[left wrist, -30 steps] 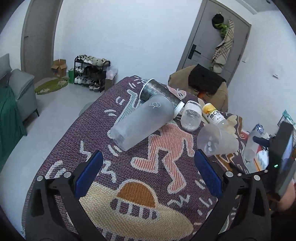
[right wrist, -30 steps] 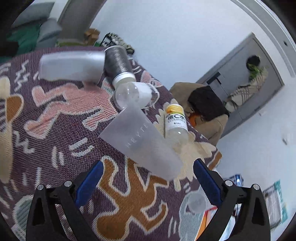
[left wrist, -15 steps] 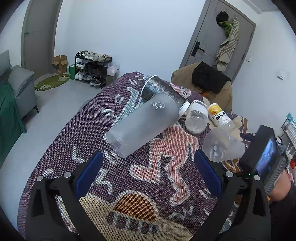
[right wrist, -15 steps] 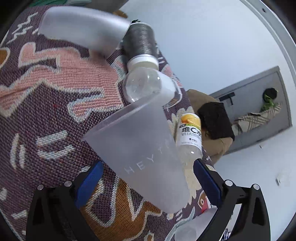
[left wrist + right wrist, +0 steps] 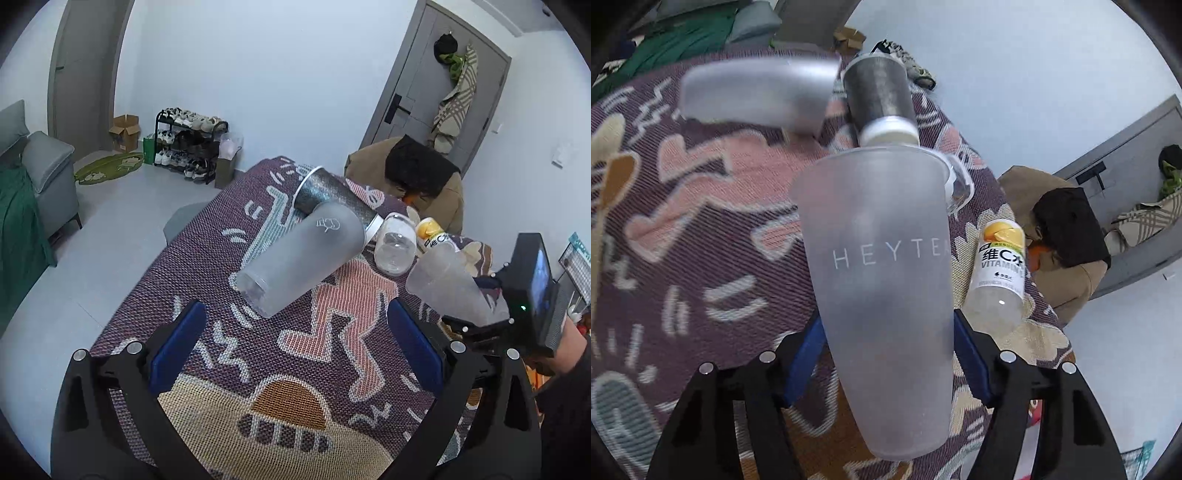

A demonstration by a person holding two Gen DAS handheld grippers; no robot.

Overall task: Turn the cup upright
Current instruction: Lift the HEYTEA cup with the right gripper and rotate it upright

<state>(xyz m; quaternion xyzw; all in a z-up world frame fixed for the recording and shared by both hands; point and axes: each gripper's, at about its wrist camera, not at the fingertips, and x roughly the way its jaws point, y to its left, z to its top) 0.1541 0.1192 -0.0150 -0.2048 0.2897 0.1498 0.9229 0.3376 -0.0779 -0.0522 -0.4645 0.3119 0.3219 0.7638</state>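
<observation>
My right tool [image 5: 886,354] is closed on the frosted cup [image 5: 882,280], its blue pads pressed against the lower body on both sides; the cup's wide mouth points away from the camera. In the left wrist view this cup [image 5: 447,284] hangs tilted above the table [image 5: 258,369], near its right edge. My left tool [image 5: 295,347] is spread wide and holds nothing. On the patterned cloth lie a tall frosted tumbler [image 5: 299,258], a dark cup [image 5: 332,199], a clear jar [image 5: 393,251] and a vitamin bottle [image 5: 999,266], all on their sides.
</observation>
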